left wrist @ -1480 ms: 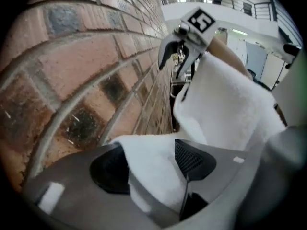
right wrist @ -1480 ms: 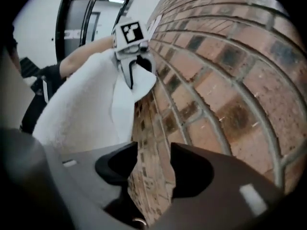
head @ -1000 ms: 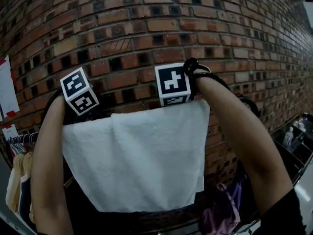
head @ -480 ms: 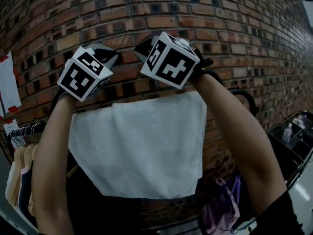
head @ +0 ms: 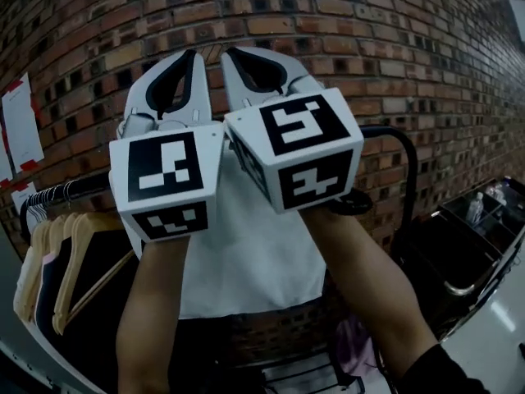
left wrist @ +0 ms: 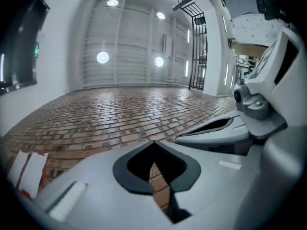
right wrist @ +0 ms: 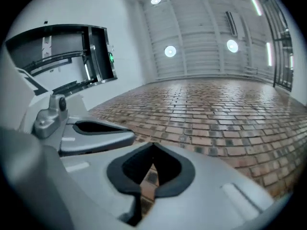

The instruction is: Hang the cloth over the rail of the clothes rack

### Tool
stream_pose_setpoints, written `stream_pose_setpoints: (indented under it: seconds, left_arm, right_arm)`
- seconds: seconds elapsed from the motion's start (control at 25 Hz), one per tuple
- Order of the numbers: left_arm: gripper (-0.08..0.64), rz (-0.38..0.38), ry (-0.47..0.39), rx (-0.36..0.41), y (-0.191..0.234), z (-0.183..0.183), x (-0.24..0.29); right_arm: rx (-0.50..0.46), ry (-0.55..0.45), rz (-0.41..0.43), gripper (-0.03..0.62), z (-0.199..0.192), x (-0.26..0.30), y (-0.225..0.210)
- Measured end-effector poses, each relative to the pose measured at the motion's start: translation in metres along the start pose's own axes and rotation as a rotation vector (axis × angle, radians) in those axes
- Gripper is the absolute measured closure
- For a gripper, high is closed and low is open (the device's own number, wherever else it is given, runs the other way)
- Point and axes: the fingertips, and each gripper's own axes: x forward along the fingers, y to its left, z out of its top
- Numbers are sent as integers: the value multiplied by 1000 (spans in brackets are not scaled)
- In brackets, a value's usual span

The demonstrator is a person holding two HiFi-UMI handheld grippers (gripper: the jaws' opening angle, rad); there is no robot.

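Observation:
The white cloth (head: 271, 261) hangs draped over the black rail (head: 385, 131) of the clothes rack, in front of the brick wall. Both grippers are raised close to the head camera, side by side, above and in front of the cloth and not touching it. My left gripper (head: 190, 56) is shut with nothing in it; its own view shows its closed tips (left wrist: 153, 143) against the bricks. My right gripper (head: 232, 54) is likewise shut and empty, tips (right wrist: 153, 145) together. The marker cubes and my arms hide the cloth's top edge and most of the rail.
Wooden hangers with dark clothes (head: 74, 253) fill the rail's left end. Paper sheets (head: 20, 121) are stuck on the brick wall (head: 394, 39) at left. A dark bin or shelf (head: 459, 249) stands at right. A purple bag (head: 353, 343) lies below the cloth.
Both grippers have let go of the cloth's top edge, lifted up toward the camera and closed. The cloth stays hanging on the rail.

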Motion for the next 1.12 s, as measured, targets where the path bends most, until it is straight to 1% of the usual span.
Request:
stream_pose_setpoints:
  seconds: [0.08, 0.16, 0.2, 0.28, 0.32, 0.4, 0.6, 0.68, 0.76, 0.92, 1.04, 1.12]
  left_arm:
    - [554, 38, -2, -53, -3, -9, -23]
    - [554, 52, 4, -107, -9, -19, -47]
    - [554, 56, 7, -119, -15, -25, -61]
    - [554, 58, 32, -112, -34, -44, -94]
    - [554, 52, 56, -113, -45, -57, -110]
    - [554, 31, 117, -141, -67, -85, -139]
    - [554, -34, 260, -230, -119, -142, -203]
    - [554, -69, 327, -254, -139, -163, -228]
    - [554, -100, 376, -272, -154, -182, -247]
    - [554, -135, 429, -309, -178, -208, -272]
    - [554, -136, 474, -338, -187, -222, -287]
    - [554, -137, 498, -341, -189, -228, -294]
  right_arm:
    - [10, 0, -9, 589, -4, -20, 16]
    - [23, 16, -10, 589, -18, -41, 32]
    - [36, 26, -10, 589, -29, -53, 41]
    - [80, 45, -10, 589, -58, -83, 57]
    - [101, 57, -8, 589, -73, -98, 66]
    - [134, 96, -3, 589, -103, -125, 83]
    - [252, 235, 28, 589, -171, -190, 118]
    - [291, 298, 54, 589, -195, -215, 134]
    - [325, 359, 73, 589, -217, -235, 148]
    - [368, 440, 83, 589, -248, -263, 164]
    - [378, 485, 104, 589, -263, -275, 174]
    - [381, 503, 110, 589, -269, -279, 179]
